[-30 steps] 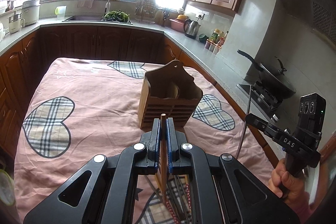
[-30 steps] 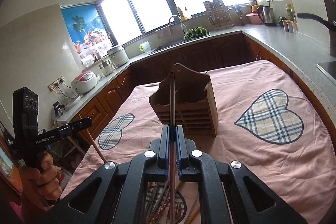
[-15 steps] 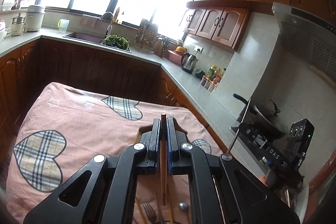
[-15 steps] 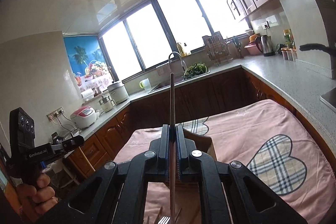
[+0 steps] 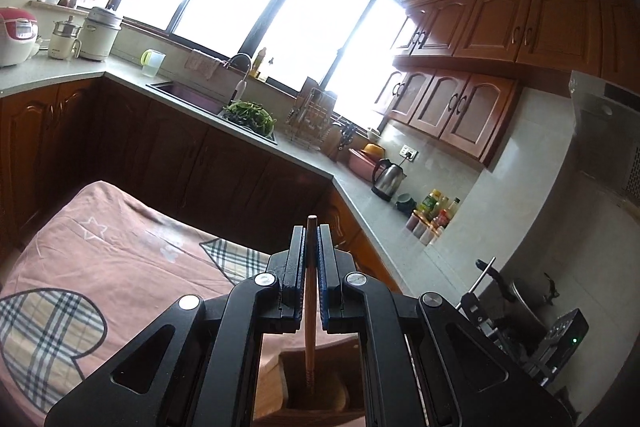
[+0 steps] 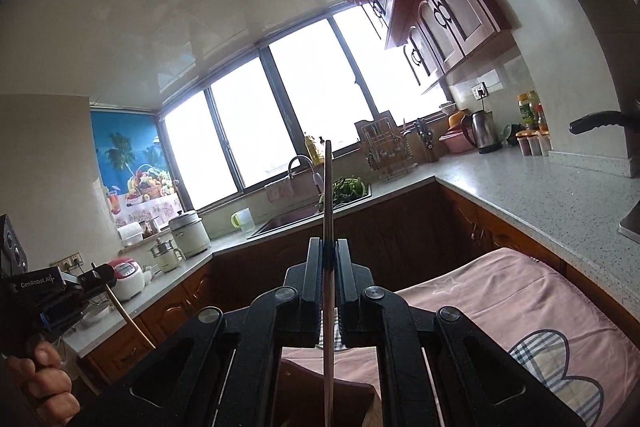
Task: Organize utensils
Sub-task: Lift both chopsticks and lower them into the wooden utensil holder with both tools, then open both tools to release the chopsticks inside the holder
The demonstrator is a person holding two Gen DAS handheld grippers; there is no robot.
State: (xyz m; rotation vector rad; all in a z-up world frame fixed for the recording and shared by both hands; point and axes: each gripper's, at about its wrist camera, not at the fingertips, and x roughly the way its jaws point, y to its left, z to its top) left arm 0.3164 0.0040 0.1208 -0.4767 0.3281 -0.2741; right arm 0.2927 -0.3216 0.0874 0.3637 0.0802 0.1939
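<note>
My left gripper (image 5: 310, 233) is shut on a wooden chopstick (image 5: 309, 307) that stands upright, its lower end hanging inside the open top of the wooden utensil holder (image 5: 298, 391) right below. My right gripper (image 6: 329, 247) is shut on a long thin metal utensil handle (image 6: 328, 267), held upright above the holder's back panel (image 6: 320, 387); its lower end is hidden. The left gripper also shows at the left of the right wrist view (image 6: 96, 277), and the right gripper at the right of the left wrist view (image 5: 480, 301).
The holder stands on a table under a pink cloth with plaid hearts (image 5: 100, 267). Grey counters with sink (image 5: 188, 95), kettle (image 5: 386, 177), bottles (image 5: 434, 215) and a wok on the stove (image 5: 524, 299) run around the table. Wall cabinets (image 6: 432, 7) hang above.
Both grippers have tilted upward and moved over the holder, each with its utensil held upright. The holder has dropped to the bottom of both views, and the loose utensils on the cloth have left view.
</note>
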